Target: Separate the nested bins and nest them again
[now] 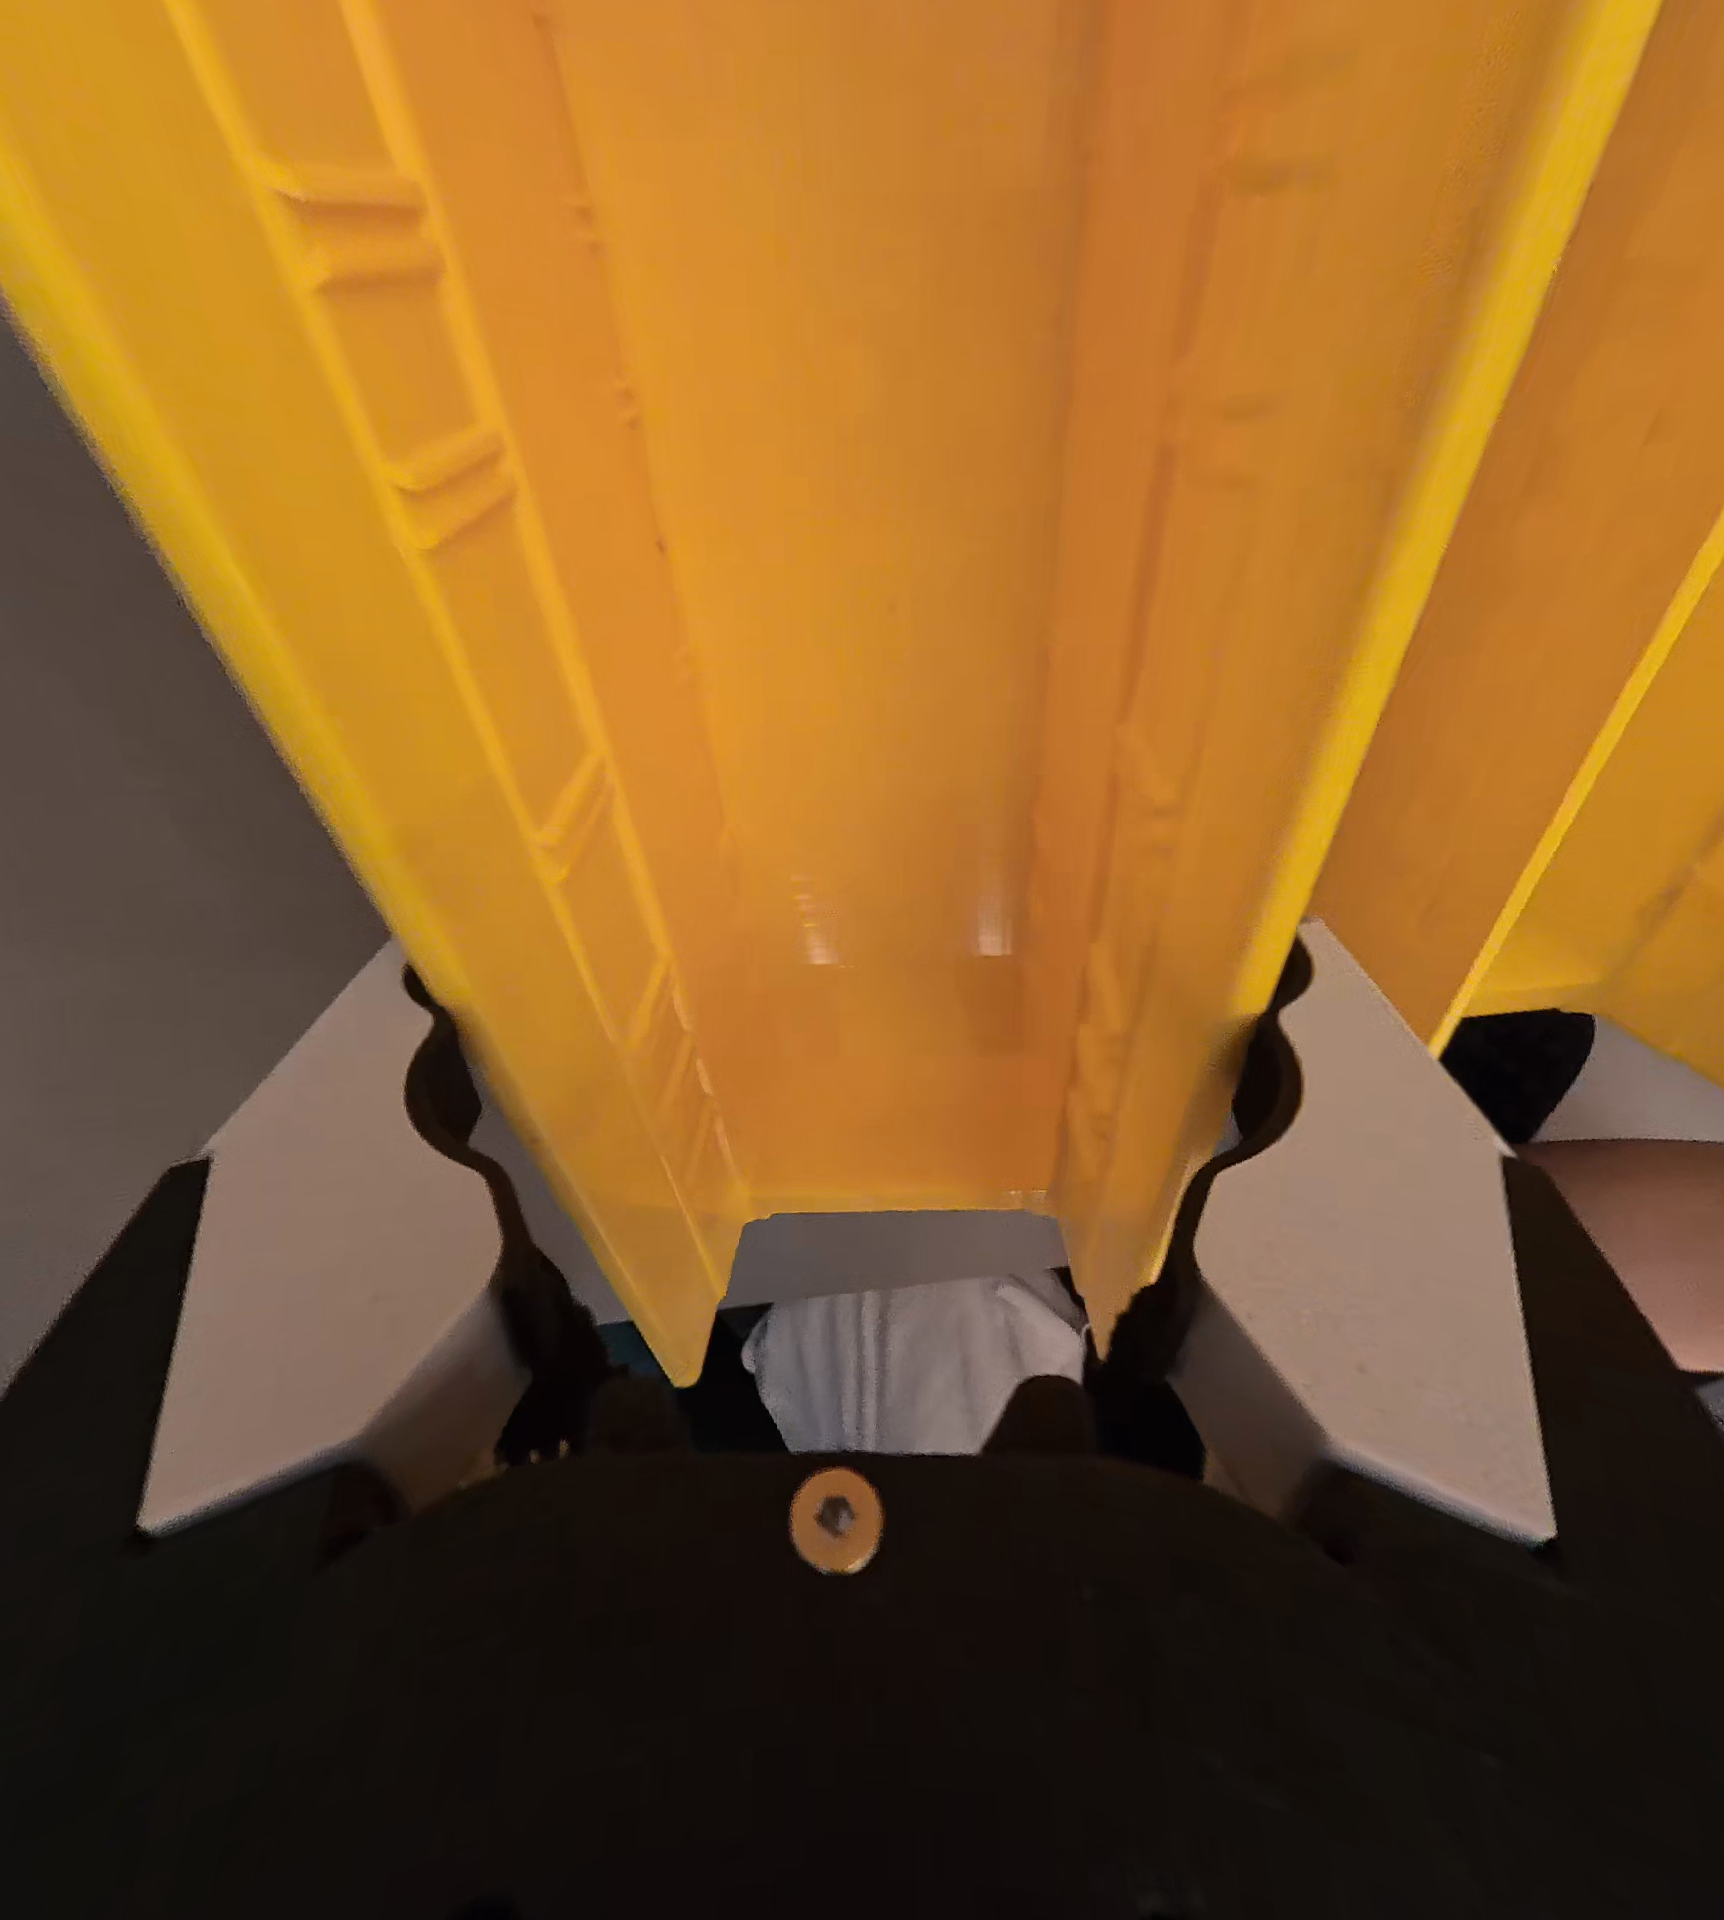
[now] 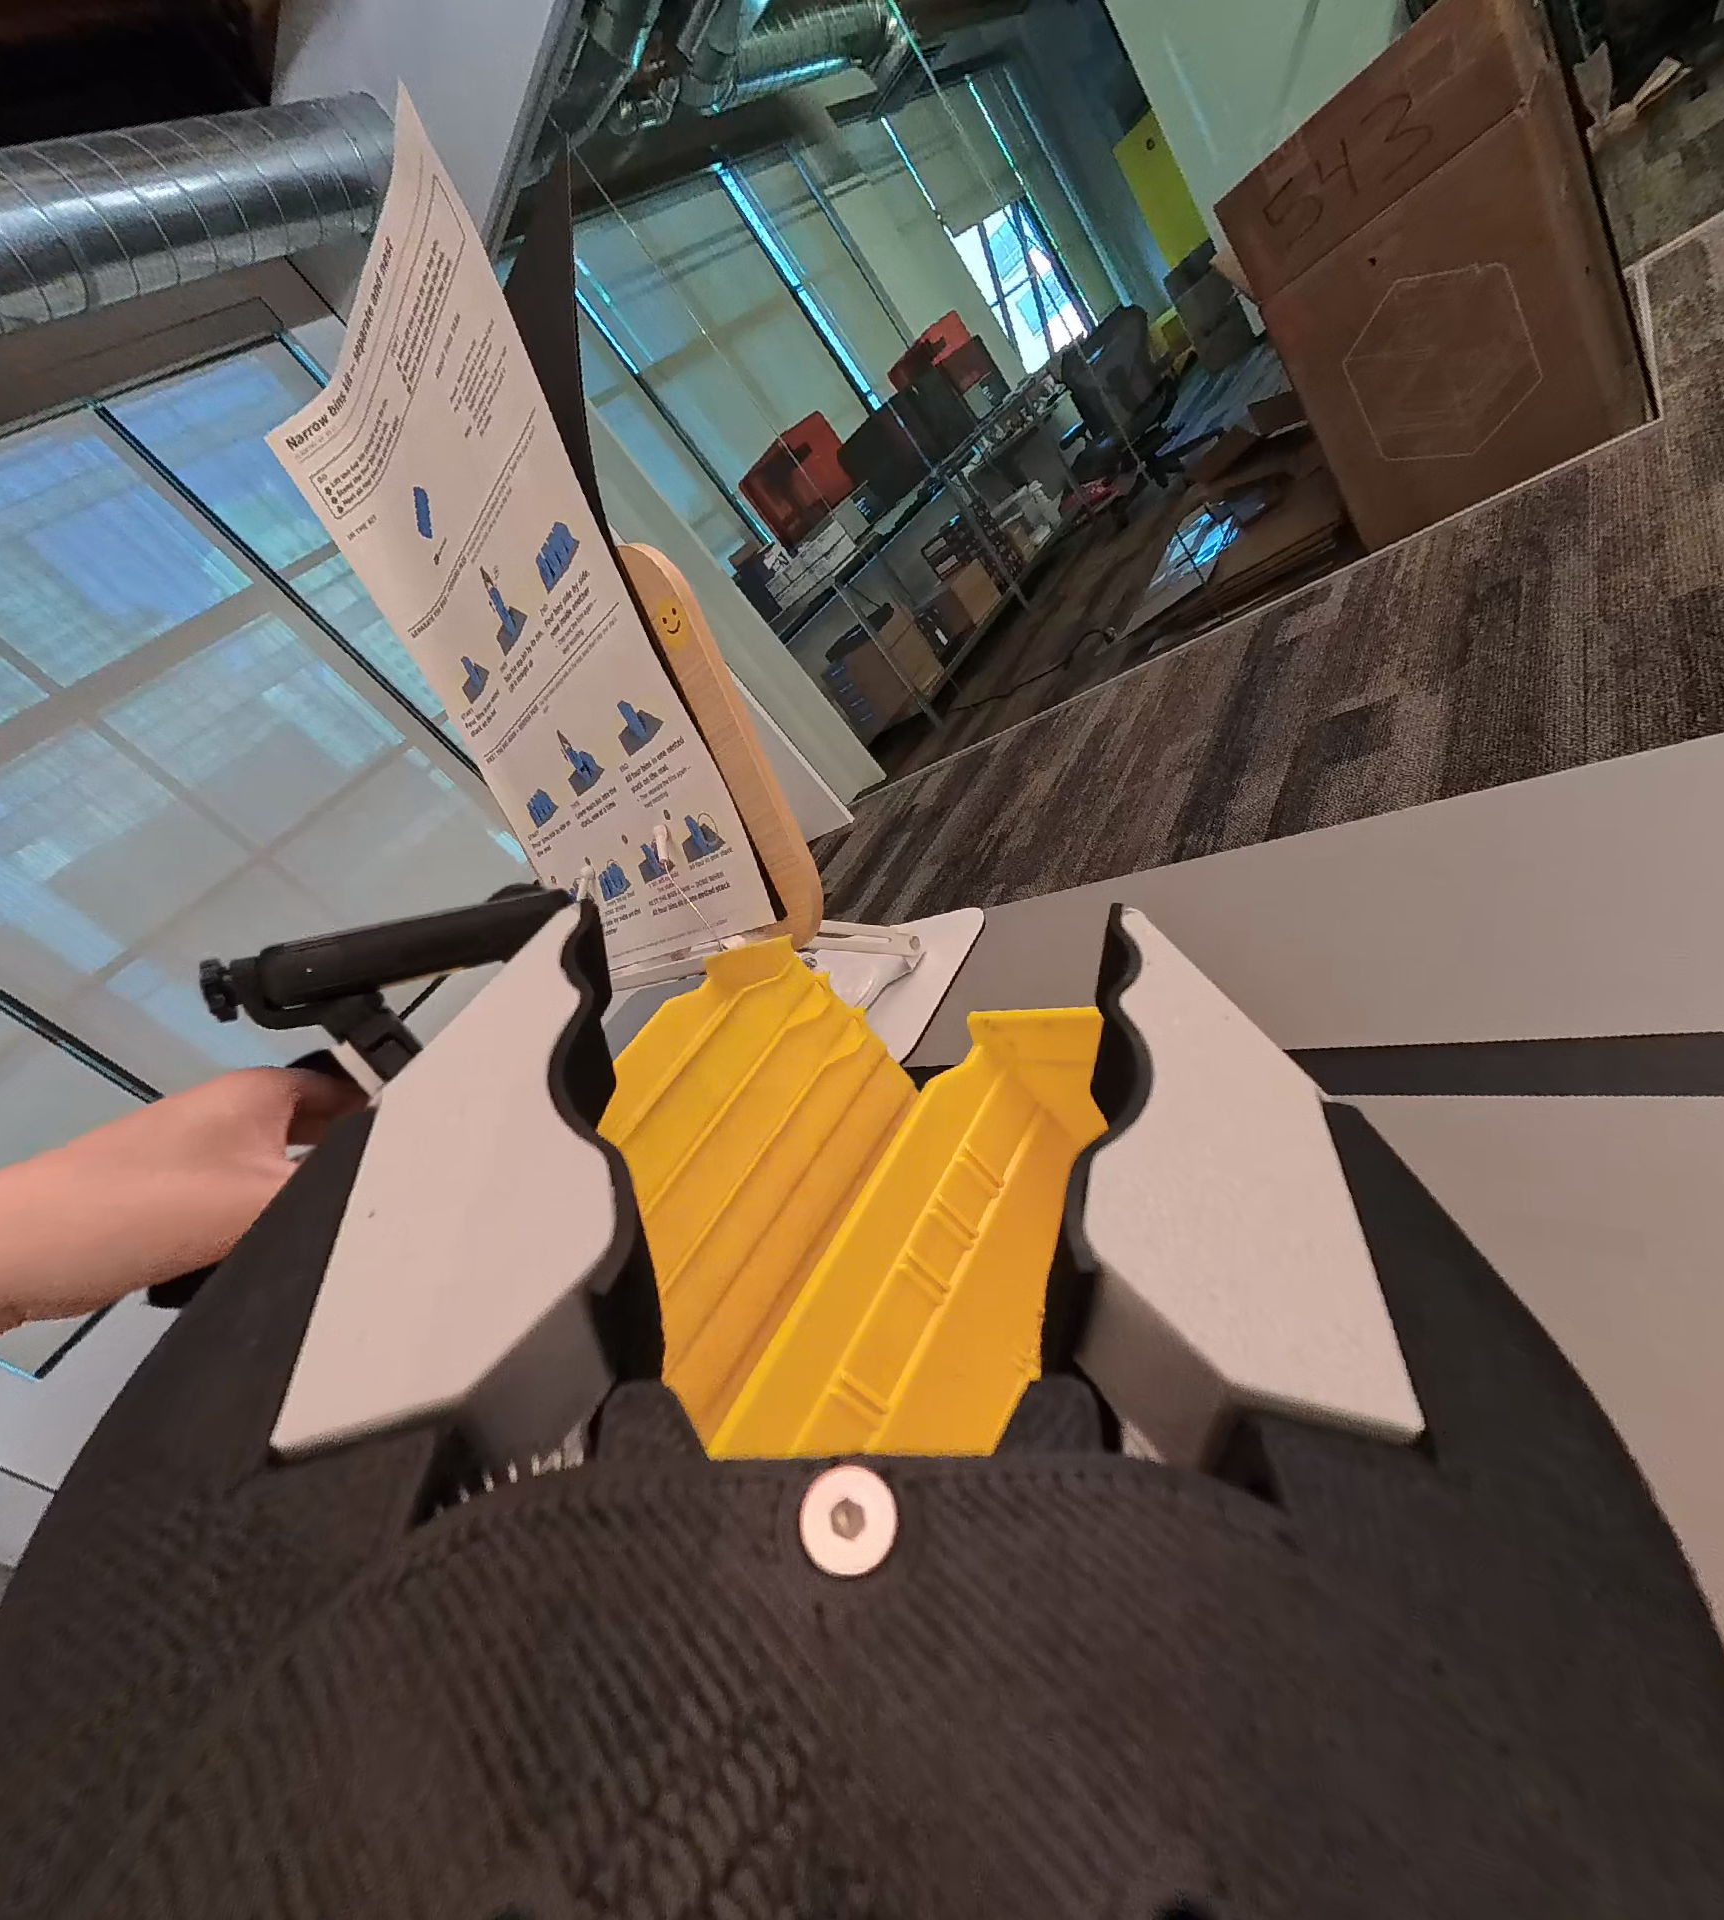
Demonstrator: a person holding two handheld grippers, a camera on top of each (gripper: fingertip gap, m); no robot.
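In the left wrist view a long yellow bin (image 1: 868,520) runs between my left gripper's (image 1: 858,997) wide-spread fingers, its open side facing the camera. Its rims lie close along both pads, and the picture is blurred. A second yellow bin (image 1: 1616,571) is beside it on the right. In the right wrist view my right gripper (image 2: 847,935) is shut on yellow bins. The left pad (image 2: 588,1091) presses a nested stack (image 2: 764,1122). The right pad (image 2: 1107,1081) presses a bin (image 2: 951,1247) leaning beside the stack.
A grey table (image 2: 1460,935) lies beneath. An instruction sheet (image 2: 484,582) on a white stand with a wooden piece (image 2: 723,727) stands just beyond the bins. A person's arm (image 2: 89,1216) and a black handle (image 2: 370,966) are at the left. A cardboard box (image 2: 1440,291) sits on the carpet far off.
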